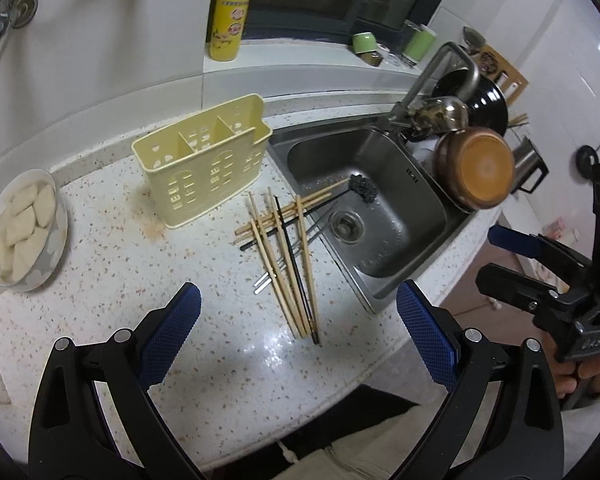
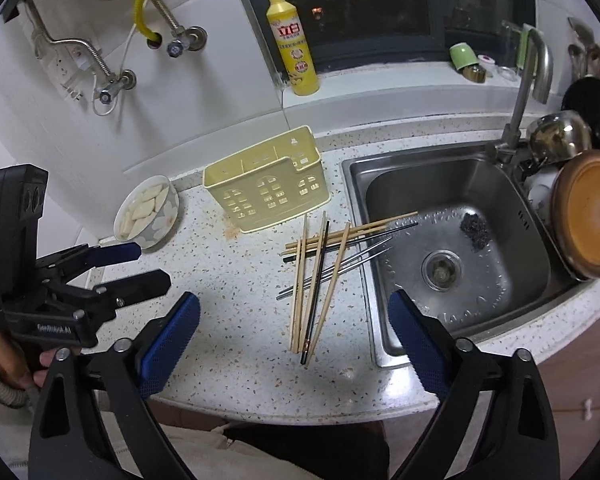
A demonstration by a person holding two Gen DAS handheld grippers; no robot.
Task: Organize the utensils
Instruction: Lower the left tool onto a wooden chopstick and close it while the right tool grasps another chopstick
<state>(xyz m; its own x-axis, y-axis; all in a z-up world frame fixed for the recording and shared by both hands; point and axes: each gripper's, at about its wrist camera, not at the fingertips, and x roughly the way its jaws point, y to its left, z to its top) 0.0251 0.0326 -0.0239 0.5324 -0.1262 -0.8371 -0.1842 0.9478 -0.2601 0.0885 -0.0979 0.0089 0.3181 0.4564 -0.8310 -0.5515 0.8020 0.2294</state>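
A loose pile of wooden, black and metal chopsticks (image 1: 284, 256) (image 2: 320, 268) lies crossed on the speckled counter, with some tips reaching over the sink's edge. Behind the pile stands a pale yellow utensil holder (image 1: 204, 160) (image 2: 266, 184) with three compartments, all of them bare. My left gripper (image 1: 298, 320) hovers open just short of the near ends of the chopsticks, with nothing between its blue pads. My right gripper (image 2: 294, 322) is open too, above the pile's near ends, and holds nothing. Each gripper also shows at the side of the other's view, the right gripper (image 1: 500, 256) and the left gripper (image 2: 152, 266).
A steel sink (image 1: 384, 184) (image 2: 448, 200) with a black scrubber (image 2: 474, 228) lies right of the pile. Pots and a wok crowd its far side by the tap (image 2: 530, 80). A bowl of white food pieces (image 1: 24, 228) (image 2: 146, 212) sits at the left. A yellow detergent bottle (image 2: 294, 44) stands on the sill.
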